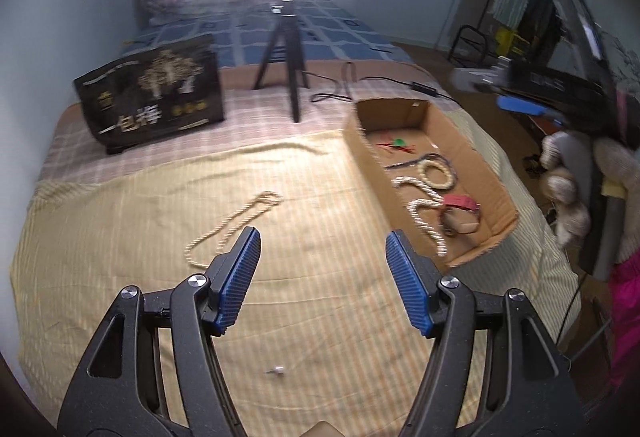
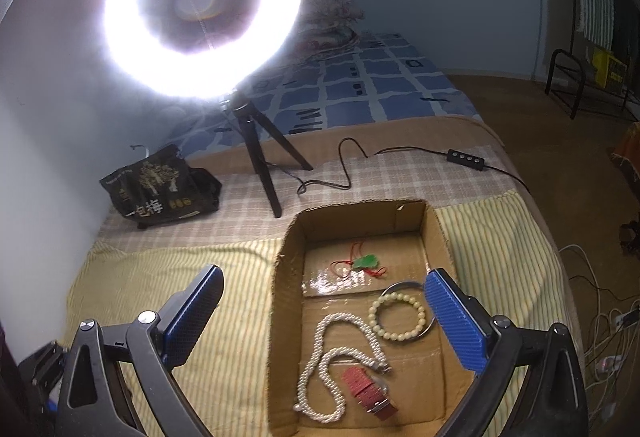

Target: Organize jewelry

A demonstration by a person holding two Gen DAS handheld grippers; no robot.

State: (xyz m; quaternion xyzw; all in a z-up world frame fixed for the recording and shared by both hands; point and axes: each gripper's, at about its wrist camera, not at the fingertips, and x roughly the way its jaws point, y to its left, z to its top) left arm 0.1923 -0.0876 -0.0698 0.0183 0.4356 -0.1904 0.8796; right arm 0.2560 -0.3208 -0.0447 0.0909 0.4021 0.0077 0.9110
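A pearl necklace (image 1: 232, 225) lies loose on the yellow striped cloth (image 1: 160, 197), just ahead and left of my open, empty left gripper (image 1: 322, 249). A small silver piece (image 1: 277, 370) lies on the cloth below the fingers. A cardboard box (image 1: 460, 141) to the right holds a pearl necklace (image 2: 340, 353), a bead bracelet (image 2: 396, 317), a red watch (image 2: 370, 391) and a green pendant on red cord (image 2: 366, 262). My right gripper (image 2: 324, 291) is open and empty, hovering over the box (image 2: 286, 297).
A ring light on a black tripod (image 1: 288, 49) stands behind the cloth, its cable and switch (image 2: 466, 157) trailing right. A black bag (image 1: 156, 93) stands at the back left. The bed edge drops off at the right, with cables on the floor (image 2: 600, 317).
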